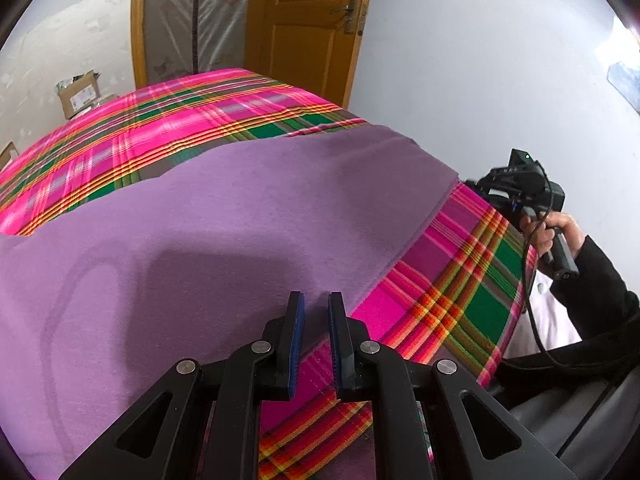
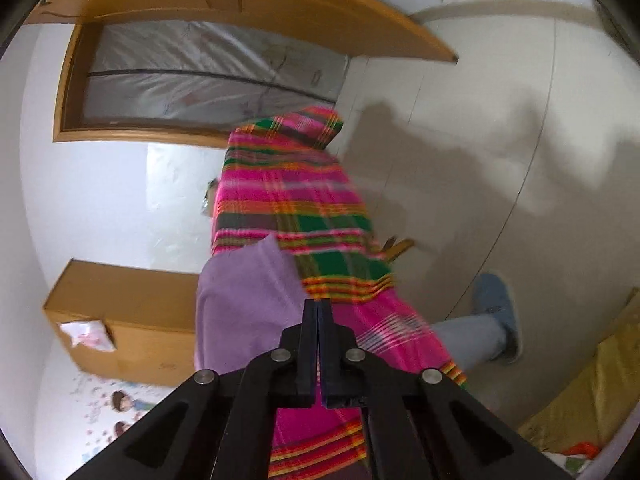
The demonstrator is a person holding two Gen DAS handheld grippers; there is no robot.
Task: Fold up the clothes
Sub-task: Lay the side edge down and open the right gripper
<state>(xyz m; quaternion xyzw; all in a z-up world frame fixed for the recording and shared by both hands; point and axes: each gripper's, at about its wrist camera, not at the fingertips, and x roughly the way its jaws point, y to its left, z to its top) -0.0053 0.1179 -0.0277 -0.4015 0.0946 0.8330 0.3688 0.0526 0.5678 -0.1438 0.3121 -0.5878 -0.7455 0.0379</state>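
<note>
Left gripper [image 1: 316, 308], jaws a small gap apart and gripping nothing I can see, hovers at 6 o'clock over the flat purple cloth [image 1: 208, 232] on the pink-green plaid counter [image 1: 448, 304], while right gripper [image 2: 318, 308] sits shut at its edge.

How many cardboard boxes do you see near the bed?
2 in the left wrist view: one cardboard box beyond the bed's far left corner, another box edge at the left frame edge. More may be hidden.
</note>
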